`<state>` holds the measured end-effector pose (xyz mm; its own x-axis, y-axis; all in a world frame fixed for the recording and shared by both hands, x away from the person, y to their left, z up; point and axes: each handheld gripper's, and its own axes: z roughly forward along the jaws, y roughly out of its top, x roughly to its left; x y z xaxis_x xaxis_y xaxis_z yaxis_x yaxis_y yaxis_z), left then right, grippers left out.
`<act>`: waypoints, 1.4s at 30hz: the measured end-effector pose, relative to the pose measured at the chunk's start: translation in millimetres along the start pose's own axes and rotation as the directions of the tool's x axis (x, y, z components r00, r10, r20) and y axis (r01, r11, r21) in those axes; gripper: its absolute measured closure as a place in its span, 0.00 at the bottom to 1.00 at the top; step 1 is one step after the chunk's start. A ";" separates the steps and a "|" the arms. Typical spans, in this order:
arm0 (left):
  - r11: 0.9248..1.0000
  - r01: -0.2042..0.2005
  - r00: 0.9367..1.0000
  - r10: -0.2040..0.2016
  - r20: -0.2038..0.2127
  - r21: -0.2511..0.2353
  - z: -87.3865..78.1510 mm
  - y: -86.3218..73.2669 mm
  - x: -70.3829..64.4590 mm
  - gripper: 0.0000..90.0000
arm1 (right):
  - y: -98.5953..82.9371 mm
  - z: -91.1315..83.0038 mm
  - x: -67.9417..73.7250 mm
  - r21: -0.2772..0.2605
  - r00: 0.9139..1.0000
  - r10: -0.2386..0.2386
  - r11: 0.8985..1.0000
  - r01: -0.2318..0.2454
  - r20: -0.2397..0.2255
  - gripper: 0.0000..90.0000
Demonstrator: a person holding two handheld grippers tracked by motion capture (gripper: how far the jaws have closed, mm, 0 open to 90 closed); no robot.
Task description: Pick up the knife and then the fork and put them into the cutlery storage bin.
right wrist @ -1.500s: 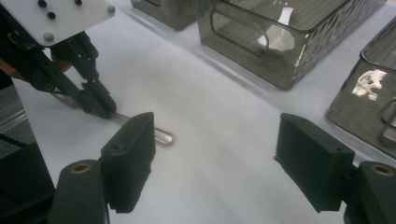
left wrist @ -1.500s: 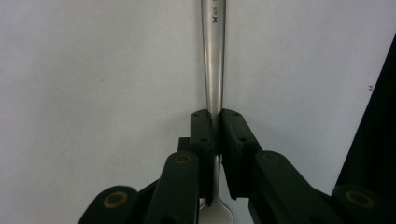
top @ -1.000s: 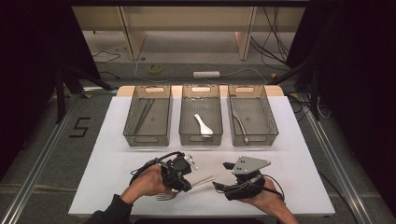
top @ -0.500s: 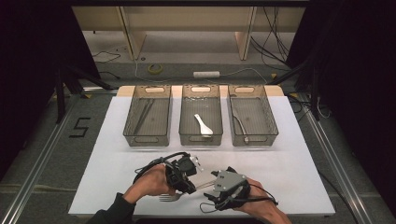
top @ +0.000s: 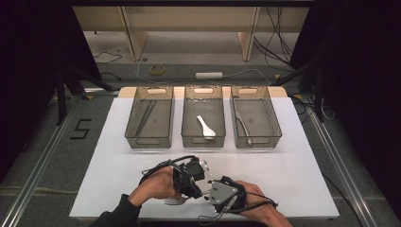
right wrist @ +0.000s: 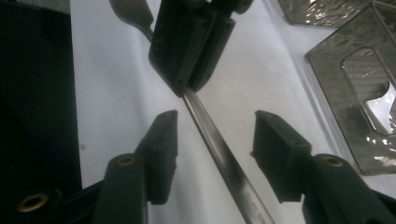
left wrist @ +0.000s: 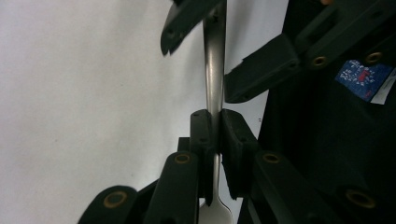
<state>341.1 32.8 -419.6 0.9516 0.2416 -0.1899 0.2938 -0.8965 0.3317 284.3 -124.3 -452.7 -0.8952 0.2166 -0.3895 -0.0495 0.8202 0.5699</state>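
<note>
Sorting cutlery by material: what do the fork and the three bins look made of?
Fork: probably polished steel; its handle is silvery and reflective. Bins: likely smoky translucent plastic, since the contents show through their glossy walls.

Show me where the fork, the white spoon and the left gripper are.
fork (right wrist: pixel 219 151), right gripper view, on its metal handle.
white spoon (top: pixel 205 126), high view, on its handle in the middle bin.
left gripper (left wrist: pixel 214 133), left gripper view, between its closed fingertips.

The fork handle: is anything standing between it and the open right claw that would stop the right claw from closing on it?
Nothing visible does. The fork handle lies in the gap of the open right claw, with white table behind. The left claw grips the fork nearer the tines.
</note>
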 end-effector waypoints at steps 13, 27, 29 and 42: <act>1.000 -0.014 0.999 0.013 0.032 0.018 2.4 5.5 -2.7 0.92 | 1.3 6.1 9.6 0.032 0.994 -0.111 0.993 0.110 0.010 0.80; 1.000 -0.014 0.999 0.014 0.037 -0.019 0.3 5.3 -2.7 0.91 | -1.0 3.7 11.2 0.046 0.976 -0.215 0.975 0.216 -0.012 0.97; 0.999 -0.002 1.000 0.002 0.018 -0.042 -2.4 4.8 -1.6 0.83 | -1.9 4.3 10.7 0.061 0.975 -0.221 0.973 0.221 -0.014 0.97; 0.926 0.101 0.975 -0.166 -0.151 -0.364 -44.0 -19.8 18.0 0.39 | -31.1 -5.5 -17.2 0.105 0.992 -0.117 0.988 0.111 0.052 0.97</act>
<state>356.4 71.2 -388.9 0.8924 0.4399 -0.1007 0.4010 -0.6707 0.6240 298.8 -156.4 -459.8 -0.8591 0.1466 -0.4903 -0.1016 0.8901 0.4443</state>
